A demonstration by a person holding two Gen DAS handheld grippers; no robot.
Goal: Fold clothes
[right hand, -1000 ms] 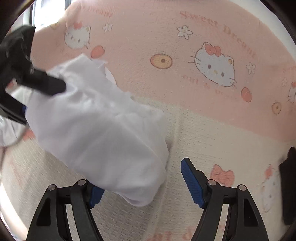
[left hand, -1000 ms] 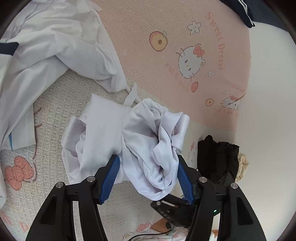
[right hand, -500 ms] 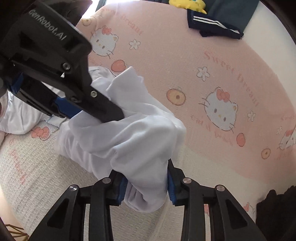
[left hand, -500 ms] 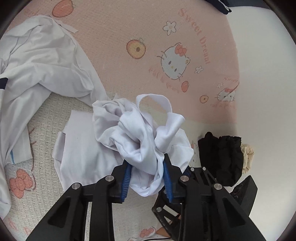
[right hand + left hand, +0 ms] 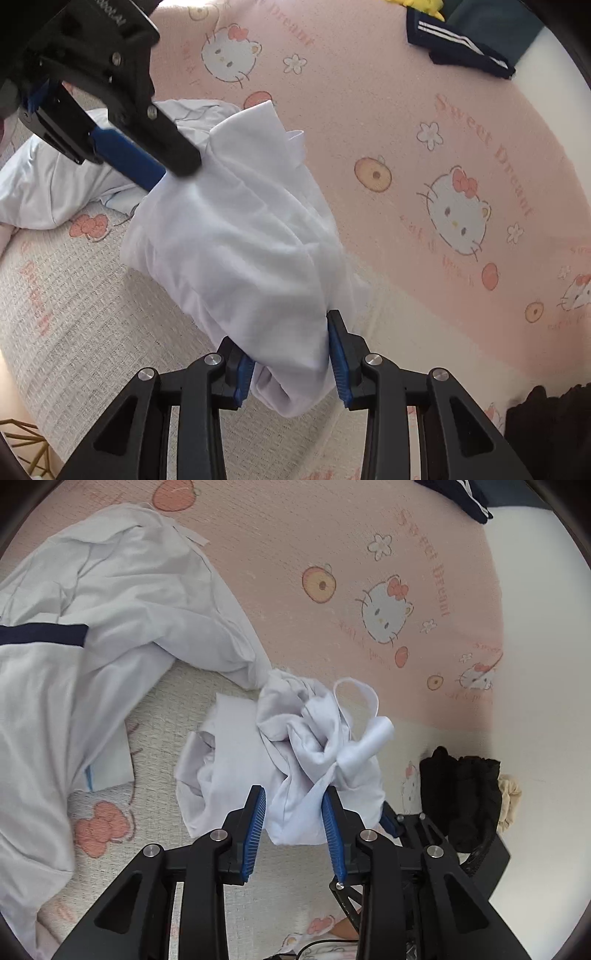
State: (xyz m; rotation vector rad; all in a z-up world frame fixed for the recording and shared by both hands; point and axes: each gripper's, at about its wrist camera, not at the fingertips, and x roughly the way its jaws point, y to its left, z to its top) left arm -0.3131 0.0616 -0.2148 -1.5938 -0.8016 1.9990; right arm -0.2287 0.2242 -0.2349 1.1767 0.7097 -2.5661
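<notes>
Both grippers clamp one bunched white garment (image 5: 317, 746) above the pink-and-cream cartoon-cat blanket (image 5: 332, 535). The left gripper (image 5: 293, 812) has its fingers closed on one end, the right gripper (image 5: 291, 354) on the other. A larger white shirt (image 5: 92, 635) lies crumpled just beside it.

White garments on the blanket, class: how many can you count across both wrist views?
2. A bunched white garment sits mid-blanket, gripped by both grippers; a larger white garment with a navy stripe sprawls beside it, at the left of the left wrist view. Others may lie outside the frame.
</notes>
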